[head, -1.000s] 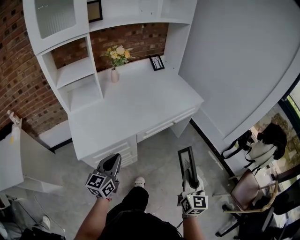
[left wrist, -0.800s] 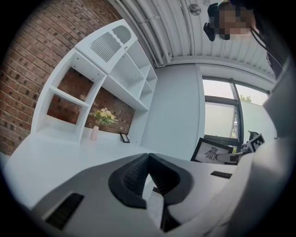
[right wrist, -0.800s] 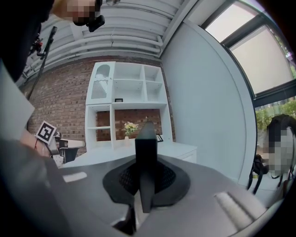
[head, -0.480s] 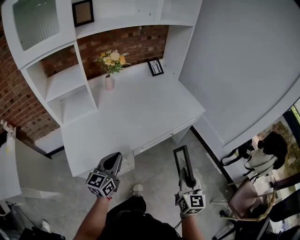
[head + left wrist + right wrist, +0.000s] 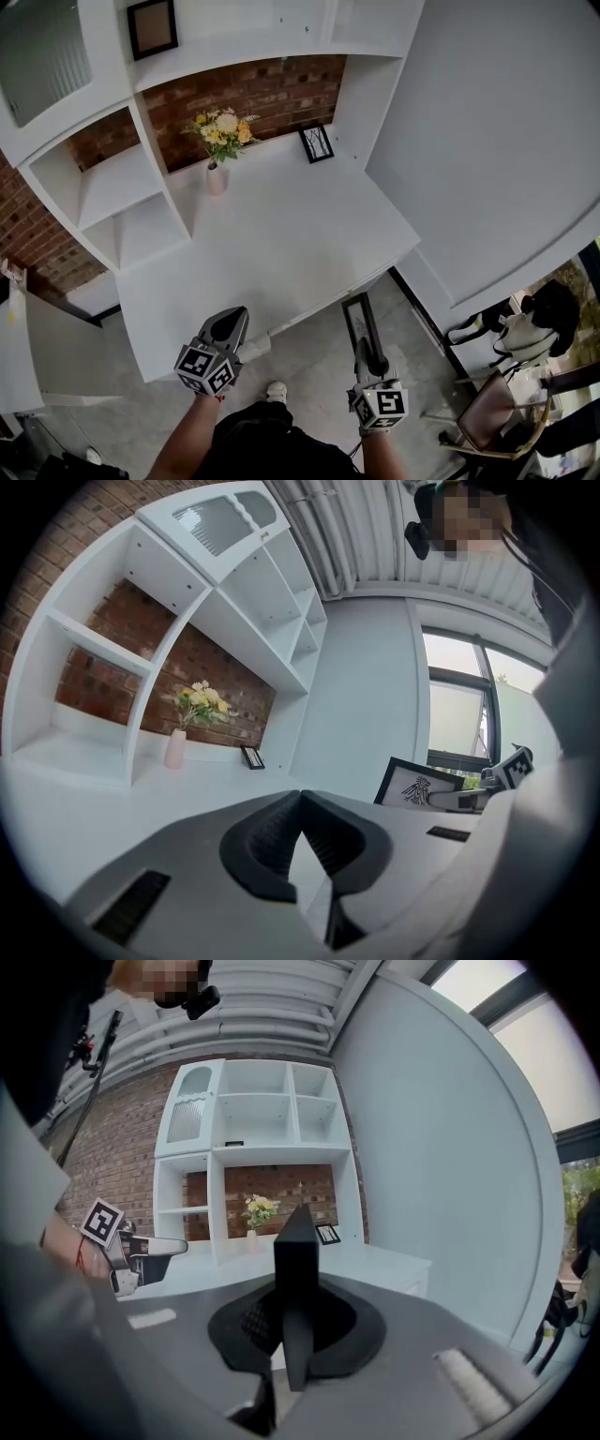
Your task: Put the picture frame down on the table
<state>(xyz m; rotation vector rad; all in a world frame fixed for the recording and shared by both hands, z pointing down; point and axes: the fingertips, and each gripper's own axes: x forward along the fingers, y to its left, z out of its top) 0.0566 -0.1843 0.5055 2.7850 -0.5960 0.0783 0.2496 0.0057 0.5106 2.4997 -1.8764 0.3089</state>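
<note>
Standing on table [image 5: 281, 239]: vase [image 5: 216, 178], small frame [image 5: 317, 143]

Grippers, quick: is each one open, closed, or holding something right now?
Left gripper: closed, empty.
Right gripper: closed on the picture frame.

White surface [image 5: 281, 234], red-brown brick wall [image 5: 267, 86], yellow and cream flowers [image 5: 223, 127], pale pink vase [image 5: 216, 178], black picture frame [image 5: 360, 319], black-and-white square markers on the grey left tongs [image 5: 232, 320] and right tongs [image 5: 367, 352], grey floor [image 5: 314, 370]
</note>
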